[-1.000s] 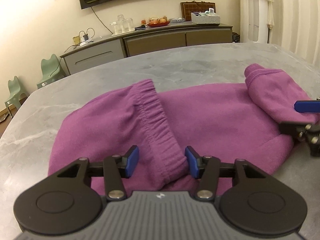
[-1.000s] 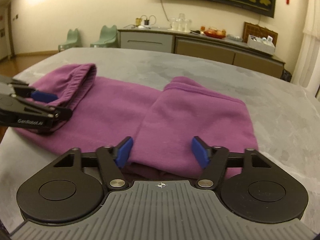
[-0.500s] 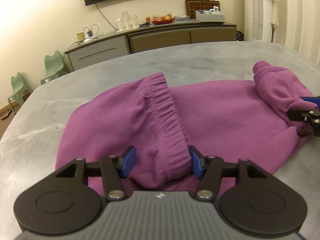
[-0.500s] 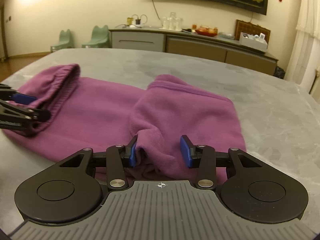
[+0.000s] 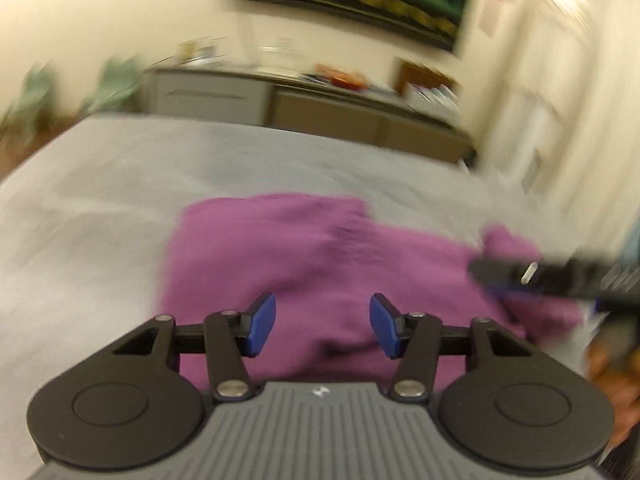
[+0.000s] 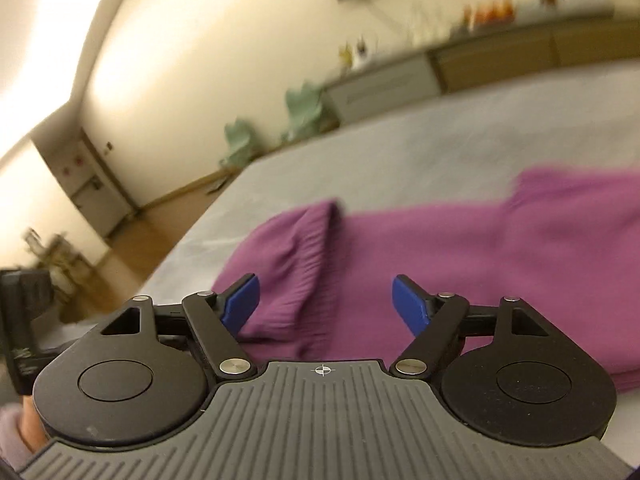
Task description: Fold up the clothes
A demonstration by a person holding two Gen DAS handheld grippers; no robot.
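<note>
I count one purple garment [image 5: 320, 264], lying folded on the one grey table [image 5: 100, 184], and two grippers over it. My left gripper [image 5: 322, 326] hangs over the near edge of the cloth at six o'clock in its own view; its two blue pads [image 5: 262, 324] stand apart and are closing, with cloth seen below the gap but neither pad pressing on it. My right gripper [image 6: 325, 306] has its two pads [image 6: 410, 306] wide and opening, the ribbed band of the garment [image 6: 304, 248] showing below them, untouched as far as I can tell. At three o'clock in the left view the right gripper crosses the cloth, blurred. One long sideboard [image 5: 320, 108] stands at twelve o'clock; two green chairs [image 6: 304, 108] sit beside it.
</note>
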